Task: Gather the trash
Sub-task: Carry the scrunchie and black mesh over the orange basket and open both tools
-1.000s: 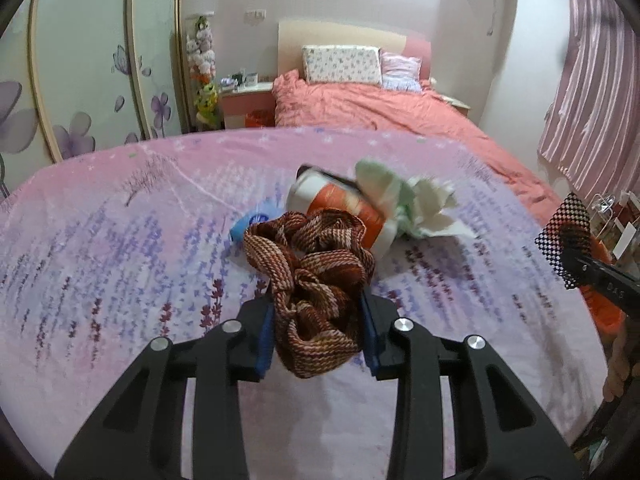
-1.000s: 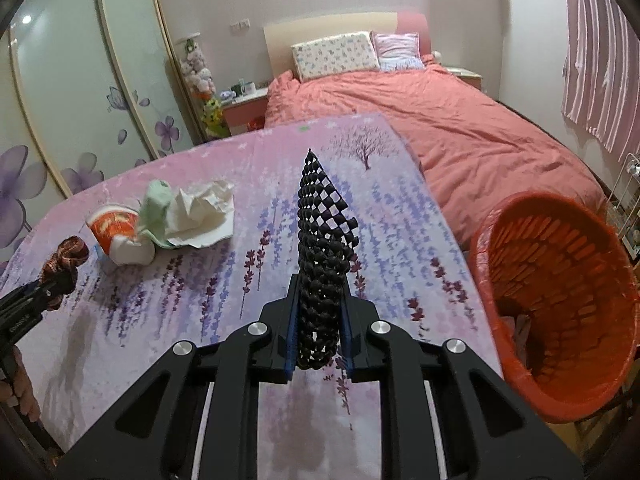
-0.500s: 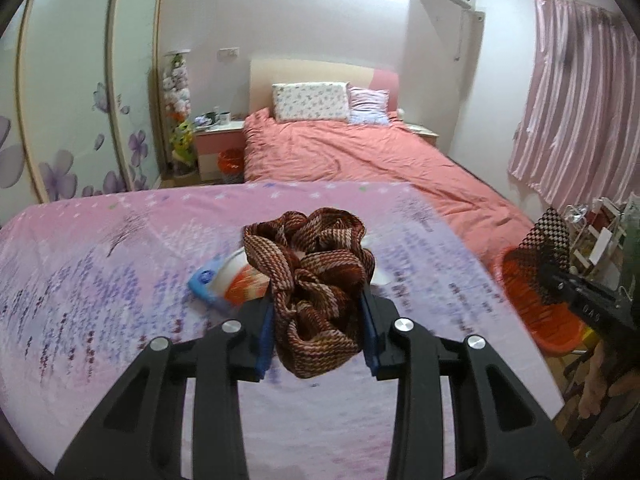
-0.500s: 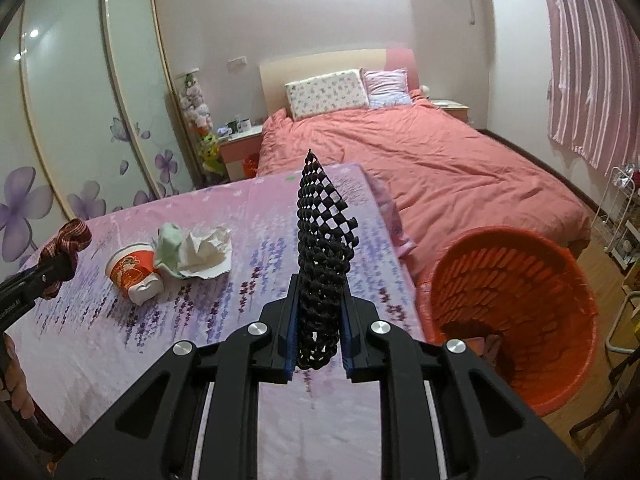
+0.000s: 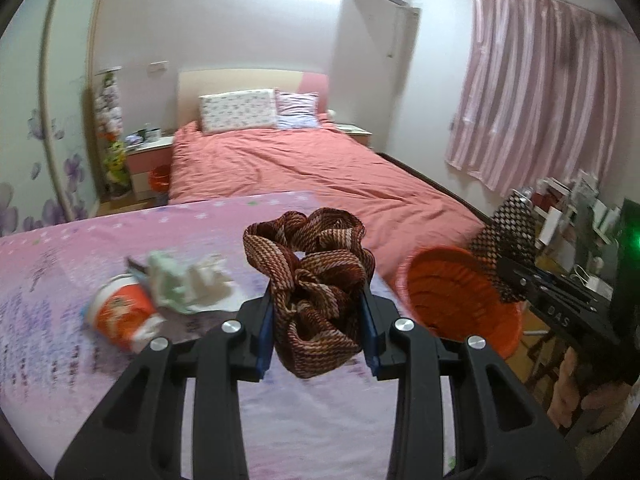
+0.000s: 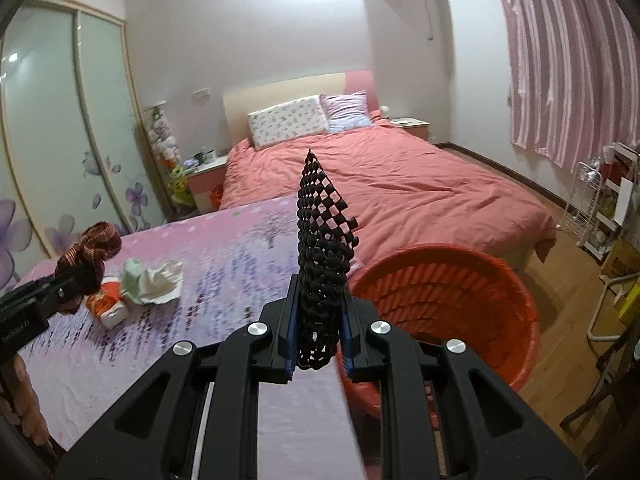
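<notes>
My left gripper (image 5: 318, 330) is shut on a bunched brown-red woven cloth (image 5: 316, 280), held above the table; the cloth also shows in the right wrist view (image 6: 86, 258). My right gripper (image 6: 319, 340) is shut on a black mesh net (image 6: 322, 248), held upright beside the orange basket (image 6: 452, 300); the net also shows in the left wrist view (image 5: 508, 240). The basket (image 5: 452, 292) stands off the table's right edge. An orange-and-white paper cup (image 5: 122, 316) lies on its side next to crumpled green-white paper (image 5: 188, 280) on the table.
The table has a pink-purple floral cloth (image 6: 224, 256). Behind it is a bed with a salmon cover (image 6: 400, 184). A glass wardrobe (image 6: 60, 128) is at the left, pink curtains (image 5: 532, 96) and a white rack (image 6: 596, 208) at the right.
Both grippers have risen and swung right with their loads. The orange basket now sits closer in both views; the cup and paper have shifted left in the left wrist view.
</notes>
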